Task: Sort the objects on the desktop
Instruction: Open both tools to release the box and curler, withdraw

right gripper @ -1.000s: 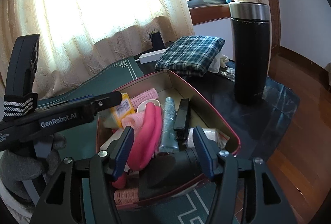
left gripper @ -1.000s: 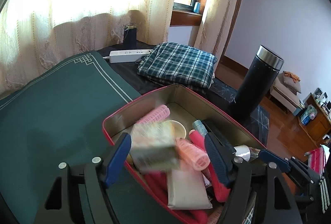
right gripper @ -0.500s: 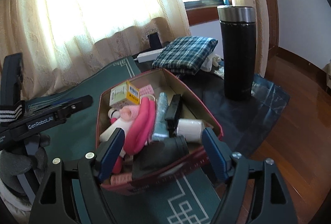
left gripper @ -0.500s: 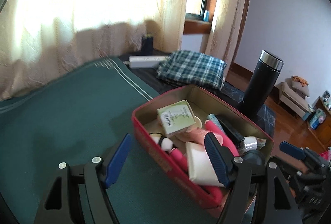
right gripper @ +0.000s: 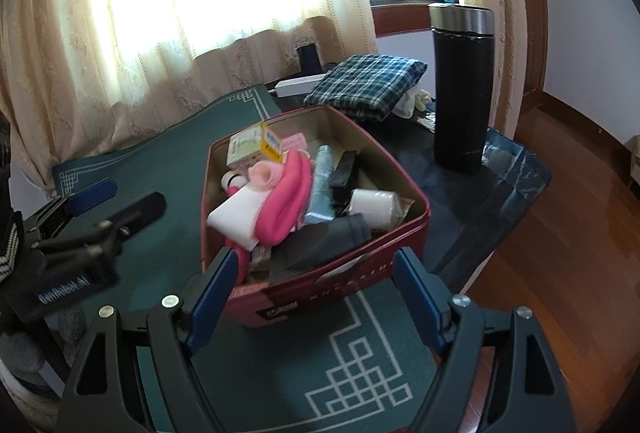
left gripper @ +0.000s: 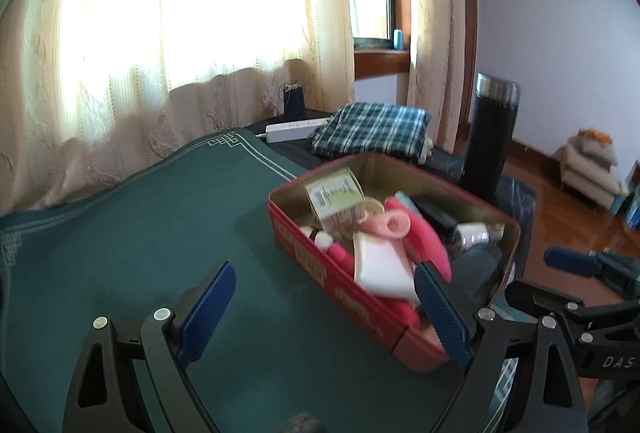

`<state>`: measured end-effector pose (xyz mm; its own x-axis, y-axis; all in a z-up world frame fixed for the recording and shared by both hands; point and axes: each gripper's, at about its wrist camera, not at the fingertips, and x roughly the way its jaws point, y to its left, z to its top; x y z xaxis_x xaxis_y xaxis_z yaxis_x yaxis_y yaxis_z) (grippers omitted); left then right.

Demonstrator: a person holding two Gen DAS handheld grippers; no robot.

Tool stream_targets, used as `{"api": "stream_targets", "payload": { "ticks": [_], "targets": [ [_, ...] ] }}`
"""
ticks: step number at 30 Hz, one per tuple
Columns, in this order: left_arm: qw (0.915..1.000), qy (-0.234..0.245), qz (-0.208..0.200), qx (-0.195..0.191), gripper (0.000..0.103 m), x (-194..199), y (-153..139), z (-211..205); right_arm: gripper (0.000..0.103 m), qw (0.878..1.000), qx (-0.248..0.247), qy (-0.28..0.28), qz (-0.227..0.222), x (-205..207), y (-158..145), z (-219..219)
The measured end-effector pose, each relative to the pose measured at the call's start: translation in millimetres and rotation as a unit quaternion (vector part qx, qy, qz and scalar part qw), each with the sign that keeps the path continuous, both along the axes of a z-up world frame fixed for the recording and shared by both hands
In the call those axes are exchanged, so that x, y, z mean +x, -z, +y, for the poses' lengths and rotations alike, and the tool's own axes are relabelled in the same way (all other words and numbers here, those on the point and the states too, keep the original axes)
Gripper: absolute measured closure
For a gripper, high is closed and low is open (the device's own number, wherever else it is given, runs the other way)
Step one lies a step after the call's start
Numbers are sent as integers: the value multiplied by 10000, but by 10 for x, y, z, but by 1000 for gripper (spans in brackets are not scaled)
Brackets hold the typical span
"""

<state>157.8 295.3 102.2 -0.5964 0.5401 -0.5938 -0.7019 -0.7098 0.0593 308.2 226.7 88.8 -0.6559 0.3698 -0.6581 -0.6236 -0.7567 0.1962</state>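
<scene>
We find the red box packed, sorting seemingly nearly finished; left gripper just widened, right gripper wide, both empty.

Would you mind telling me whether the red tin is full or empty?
Full: the red tin has no lid on and is heaped with items, among them pink rollers and a small carton, some rising above its rim.

Black grippers, blue ribbed pads

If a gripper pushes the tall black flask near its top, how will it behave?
The black flask stands upright, tall on a narrow base, so it may tip rather than slide. Its steel lid and smooth wall look slippery. Weight unclear: contents are hidden.
</scene>
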Motion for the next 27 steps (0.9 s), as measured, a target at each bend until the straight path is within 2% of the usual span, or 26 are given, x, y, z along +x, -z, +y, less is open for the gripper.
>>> {"api": "stream_targets", "payload": {
  "ticks": [5, 8, 9, 15, 27],
  "targets": [
    [9993, 77, 326, -183, 10, 195, 18, -3, 21, 9999, 22, 109, -49, 46, 4, -51],
    [9993, 118, 333, -130, 1, 234, -3, -23, 20, 9997, 21, 219, -39, 96, -7, -52],
    [9992, 104, 357, -110, 1, 242, -13, -30, 20, 9997, 19, 243, -38, 105, -10, -53],
    [9991, 230, 330, -109, 1, 286, -20, -20, 20, 9995, 68, 284, -75, 141, -32, -69],
    [9994, 178, 183, -225, 1, 235, 55, 8, 20, 9974, 307, 593, -287, 263, -59, -26]
  ]
}}
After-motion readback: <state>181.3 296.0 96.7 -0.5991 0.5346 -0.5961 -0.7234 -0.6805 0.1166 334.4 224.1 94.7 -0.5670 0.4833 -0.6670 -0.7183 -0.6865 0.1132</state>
